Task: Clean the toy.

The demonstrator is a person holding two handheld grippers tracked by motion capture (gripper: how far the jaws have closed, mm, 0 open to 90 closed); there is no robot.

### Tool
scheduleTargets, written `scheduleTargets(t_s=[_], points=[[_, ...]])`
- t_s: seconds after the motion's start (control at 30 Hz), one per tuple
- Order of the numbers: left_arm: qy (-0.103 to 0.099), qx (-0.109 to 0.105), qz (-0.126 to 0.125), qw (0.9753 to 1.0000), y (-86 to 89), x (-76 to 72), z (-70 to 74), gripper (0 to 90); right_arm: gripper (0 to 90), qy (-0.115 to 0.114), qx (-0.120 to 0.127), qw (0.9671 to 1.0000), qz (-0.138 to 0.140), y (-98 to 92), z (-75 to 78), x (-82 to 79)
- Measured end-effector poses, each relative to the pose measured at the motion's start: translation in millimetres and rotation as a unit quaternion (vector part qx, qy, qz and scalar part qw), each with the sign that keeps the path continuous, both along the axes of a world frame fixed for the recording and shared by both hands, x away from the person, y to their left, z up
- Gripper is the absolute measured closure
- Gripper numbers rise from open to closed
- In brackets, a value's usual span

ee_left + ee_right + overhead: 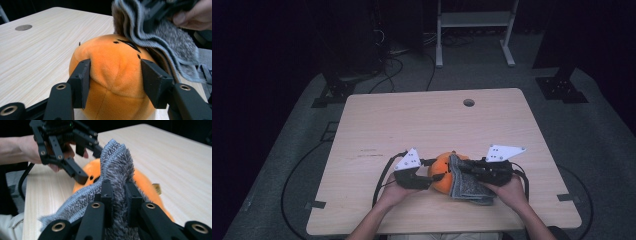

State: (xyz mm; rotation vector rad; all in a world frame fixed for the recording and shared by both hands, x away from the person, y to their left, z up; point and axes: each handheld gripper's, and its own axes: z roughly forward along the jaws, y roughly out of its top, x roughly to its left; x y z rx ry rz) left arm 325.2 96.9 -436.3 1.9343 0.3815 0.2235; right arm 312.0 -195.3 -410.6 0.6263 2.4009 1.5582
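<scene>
An orange plush toy (pixel 439 169) rests on the wooden table (pixel 412 125) near its front edge. My left gripper (pixel 433 176) comes at it from the left, and in the left gripper view both black jaws press into the sides of the plush toy (pixel 117 75). A grey fuzzy cloth (pixel 467 184) is draped over the toy's right side. My right gripper (pixel 463 169) is shut on a raised fold of the cloth (pixel 117 162), holding it against the top of the toy (pixel 146 185). The left gripper's fingers (pixel 75 171) show beyond the cloth.
A round cable hole (pixel 468 102) sits at the table's far middle. Behind the table stand a white metal frame (pixel 474 20) and black stand bases (pixel 560 89), with cables (pixel 387 70) running across the grey floor. A person's hands hold both grippers.
</scene>
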Motion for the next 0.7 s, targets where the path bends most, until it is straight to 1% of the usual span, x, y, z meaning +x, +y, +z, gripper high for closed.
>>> scheduleTargets(t_s=[0.03,0.07,0.1,0.17,0.23,0.27,0.33,0.43,0.47,0.53,0.57,0.63,0.7], points=[[-0.009,0.004,-0.009,0.9999,-0.8,-1.4,-0.1,44.4,79.4,-0.011,0.000,0.9999,-0.003,0.6,2.4,-1.7],[-0.015,0.006,-0.012,0.9998,-1.5,-2.4,0.1,44.6,79.4,-0.021,-0.001,0.9998,-0.004,1.5,4.7,-2.7],[-0.020,0.011,-0.015,0.9996,-1.9,-3.2,0.5,44.7,79.4,-0.025,0.000,0.9997,-0.002,2.7,6.6,-2.8],[-0.024,0.012,-0.016,0.9995,-1.9,-3.8,0.4,44.7,79.4,-0.026,-0.005,0.9997,-0.001,5.4,7.3,-1.7],[-0.022,0.014,-0.013,0.9996,-0.3,-2.8,0.2,44.4,79.4,-0.015,-0.010,0.9998,0.000,5.2,3.1,1.4],[-0.018,0.013,-0.011,0.9997,0.3,-2.1,0.1,43.6,79.4,-0.008,-0.009,0.9999,0.000,3.4,0.2,3.2],[-0.015,0.013,-0.008,0.9998,1.5,-1.3,0.0,42.9,79.4,0.009,-0.008,0.9999,-0.006,-2.6,-4.2,6.5],[-0.013,0.013,-0.011,0.9998,2.2,-1.1,-0.3,42.9,79.3,0.018,-0.008,0.9997,-0.016,-10.1,-7.0,8.2],[-0.014,0.013,-0.012,0.9997,2.2,-1.4,-0.4,43.2,79.3,0.028,-0.006,0.9994,-0.021,-16.3,-8.6,8.3],[-0.019,0.013,-0.017,0.9996,0.9,-2.4,-0.6,43.4,79.3,0.023,0.004,0.9995,-0.021,-16.8,-6.1,7.0],[-0.020,0.013,-0.018,0.9995,0.7,-2.6,-0.6,43.5,79.2,0.019,0.014,0.9995,-0.018,-16.3,-4.2,7.3],[-0.021,0.016,-0.019,0.9995,0.9,-2.8,-0.3,43.3,79.1,0.019,0.033,0.9992,-0.014,-13.3,-1.4,9.0],[-0.023,0.020,-0.019,0.9994,1.5,-3.2,-0.1,41.7,79.0,0.024,0.032,0.9991,-0.010,-8.5,-2.4,11.7]])
